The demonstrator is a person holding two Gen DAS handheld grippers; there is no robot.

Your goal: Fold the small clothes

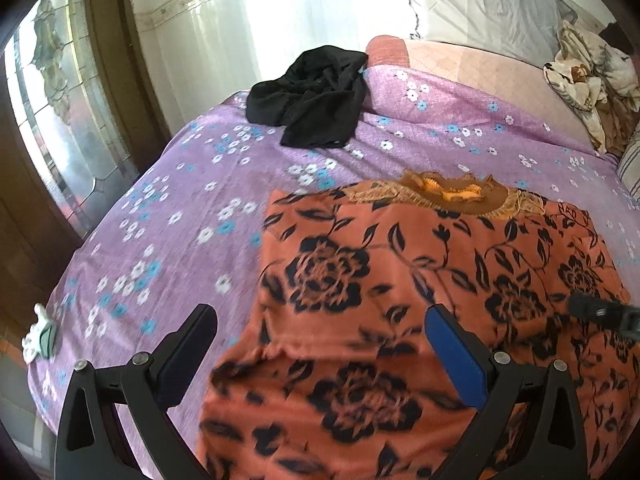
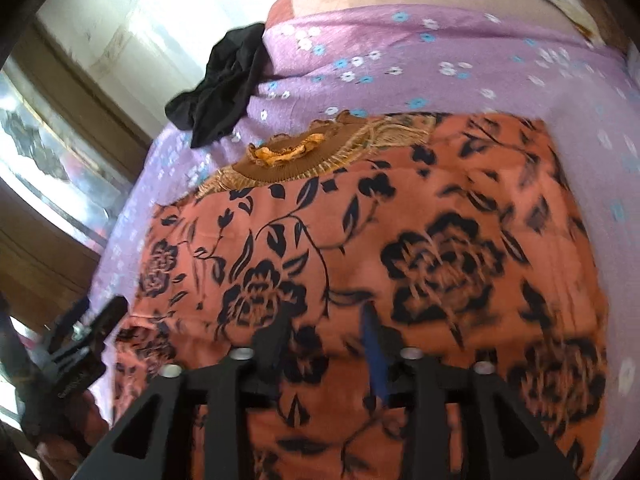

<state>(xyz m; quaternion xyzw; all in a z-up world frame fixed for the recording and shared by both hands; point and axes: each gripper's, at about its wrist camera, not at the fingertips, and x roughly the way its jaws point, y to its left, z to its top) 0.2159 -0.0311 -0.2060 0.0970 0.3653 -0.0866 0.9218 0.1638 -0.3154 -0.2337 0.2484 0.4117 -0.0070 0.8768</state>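
Left gripper (image 1: pixel 320 344) nearest in the left wrist view: fingers spread wide, nothing between the pads, hanging over the near left part of the orange floral garment (image 1: pixel 400 300). Left finger (image 1: pixel 188 352) sits over the purple sheet, right finger (image 1: pixel 452 364), blue-padded, over the orange cloth. Whether either finger touches the fabric, cannot tell.

Right gripper (image 2: pixel 328 336) in the right wrist view: fingers apart but with a narrower gap, blurred, held over the near middle of the same garment. No cloth pinched between them that I can see; released. Contact with the fabric below, cannot tell.

Each gripper shows in the other's view: right one as a dark tip at the right edge of the left view, left one at the lower left edge of the right view, beside the garment's left side.

Garment: orange with black rose print, lying flat on the bed (image 1: pixel 160 220), folded into a rough rectangle, left edge straight. At its far edge, a brown knit collar (image 1: pixel 452 194) with a yellow-orange flower trim, facing away.

Bed covered in a purple sheet with white and blue flowers.

Further back: black garment (image 1: pixel 316 96), crumpled, near the bed's far left corner, well apart from the orange one. Far right: bundled cream patterned cloth (image 1: pixel 588 80). Small white-green item (image 1: pixel 40 338) at the bed's left edge.
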